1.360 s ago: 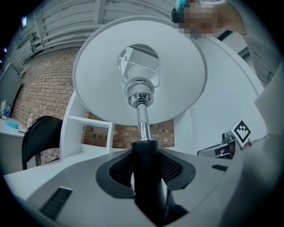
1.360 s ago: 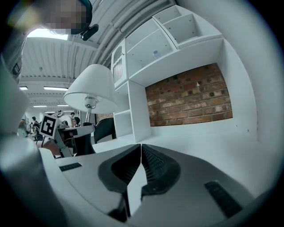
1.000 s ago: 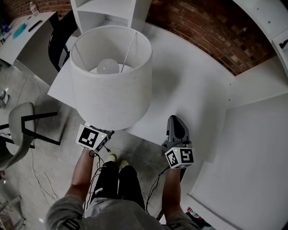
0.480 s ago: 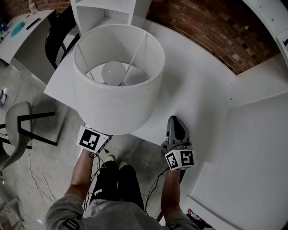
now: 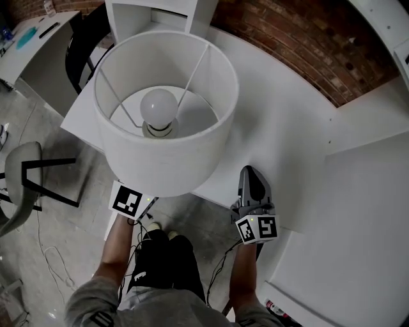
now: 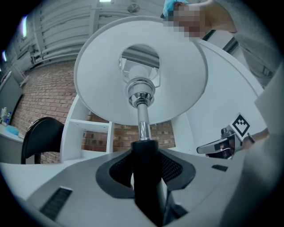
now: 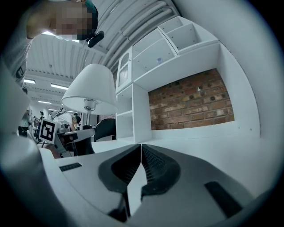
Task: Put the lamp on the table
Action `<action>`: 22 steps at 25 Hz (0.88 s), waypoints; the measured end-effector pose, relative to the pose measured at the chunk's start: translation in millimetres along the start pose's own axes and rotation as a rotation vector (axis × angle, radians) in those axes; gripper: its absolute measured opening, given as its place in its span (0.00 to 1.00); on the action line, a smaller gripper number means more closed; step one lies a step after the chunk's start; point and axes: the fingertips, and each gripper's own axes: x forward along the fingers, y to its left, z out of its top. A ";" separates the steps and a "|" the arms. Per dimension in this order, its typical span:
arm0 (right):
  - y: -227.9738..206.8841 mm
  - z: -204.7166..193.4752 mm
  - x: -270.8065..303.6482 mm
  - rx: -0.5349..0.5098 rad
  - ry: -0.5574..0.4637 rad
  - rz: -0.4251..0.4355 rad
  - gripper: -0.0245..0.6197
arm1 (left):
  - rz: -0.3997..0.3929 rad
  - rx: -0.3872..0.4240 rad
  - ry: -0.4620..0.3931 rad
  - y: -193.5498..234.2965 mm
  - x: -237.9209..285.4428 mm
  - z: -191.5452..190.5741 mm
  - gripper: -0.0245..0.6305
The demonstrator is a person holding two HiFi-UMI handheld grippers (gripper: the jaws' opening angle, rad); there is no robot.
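The lamp has a white drum shade [image 5: 167, 150] with a round bulb [image 5: 158, 105] showing through its open top. It hangs over the near left corner of the white table [image 5: 281, 128]. In the left gripper view its chrome stem [image 6: 142, 124] runs down into a black lower stem [image 6: 147, 177], and my left gripper [image 6: 145, 153] is shut on that black part. In the head view only the left gripper's marker cube [image 5: 128, 200] shows below the shade. My right gripper [image 5: 252, 183] lies level at the table's near edge, shut and empty [image 7: 141, 148]. The lamp [image 7: 91, 91] shows at its left.
A white shelf unit [image 5: 153, 13] stands at the table's far left against a brick wall [image 5: 287, 38]. A black chair [image 5: 86, 45] and a grey chair [image 5: 25, 172] stand on the floor to the left. A second white surface [image 5: 358, 217] adjoins on the right.
The lamp has tipped more upright under the camera, so the bulb now shows whole inside the shade, and it has shifted slightly right. The right gripper has stayed put.
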 end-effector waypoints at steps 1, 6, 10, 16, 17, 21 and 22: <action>1.2 0.3 -1.0 -0.001 -0.004 0.004 0.08 | -0.037 0.094 0.041 -2.3 -2.5 -6.0 0.26; 6.5 1.4 -2.0 -0.017 -0.012 0.015 0.08 | -0.137 0.270 0.349 -7.2 -23.5 -51.5 0.26; 9.4 2.6 -3.6 -0.017 -0.021 0.025 0.08 | -0.130 0.288 0.288 -6.0 -19.6 -44.3 0.26; 11.8 5.9 -6.9 -0.015 -0.039 0.053 0.08 | -0.116 0.286 0.199 -5.3 -13.7 -34.3 0.26; 13.2 6.4 -7.6 -0.017 -0.044 0.058 0.08 | -0.085 0.216 0.121 -4.3 -11.4 -24.2 0.26; 18.2 8.7 -12.7 -0.063 -0.068 0.054 0.08 | 0.015 -0.015 -0.095 -1.9 -7.7 2.9 0.26; 19.1 8.9 -13.4 -0.077 -0.073 0.048 0.08 | 0.018 -0.015 -0.097 -2.2 -8.1 2.9 0.26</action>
